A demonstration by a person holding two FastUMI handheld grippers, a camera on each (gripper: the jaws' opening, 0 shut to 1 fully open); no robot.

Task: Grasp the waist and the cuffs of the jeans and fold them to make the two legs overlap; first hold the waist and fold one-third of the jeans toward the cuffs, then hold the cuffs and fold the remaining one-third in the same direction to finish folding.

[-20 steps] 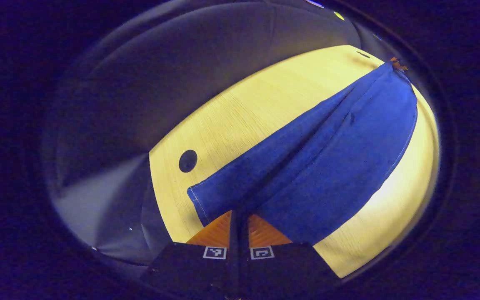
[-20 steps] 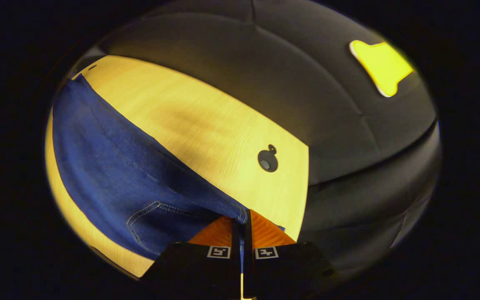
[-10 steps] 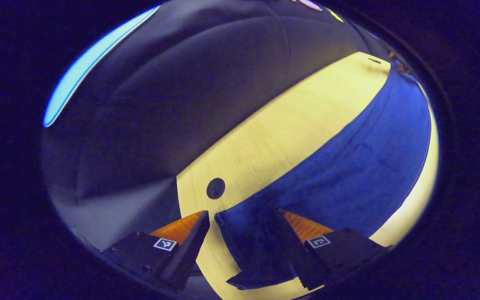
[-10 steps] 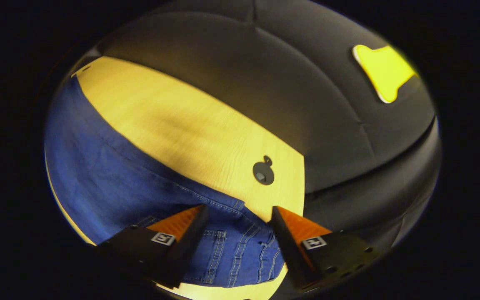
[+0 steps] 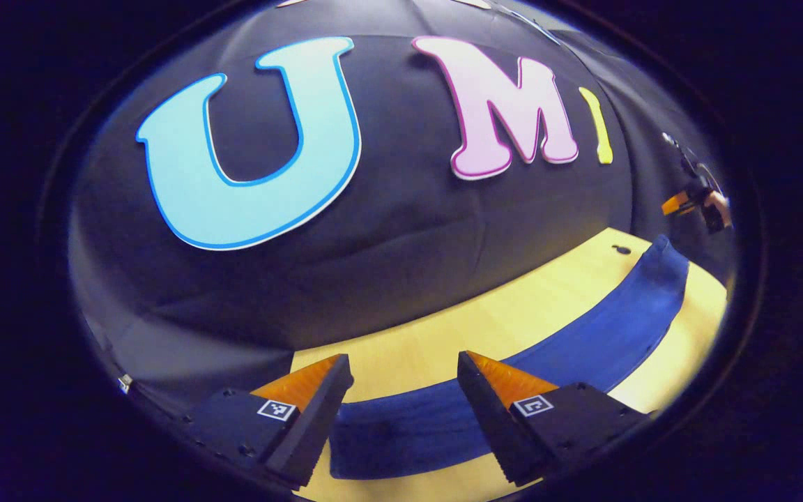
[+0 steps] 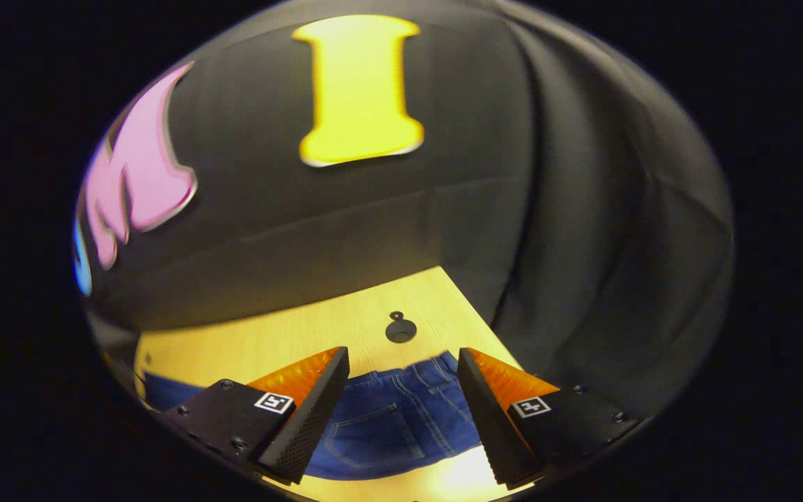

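Left gripper view: the left tool (image 5: 401,390), fingers apart and empty, hangs above the cuff end of the jeans (image 5: 583,341), a long narrow band along the wooden surface (image 5: 443,335), legs apparently already overlapped. In the right gripper view, the right tool (image 6: 401,387), likewise apart, hovers over the waist and back pocket. Both thirds folds look still to come.
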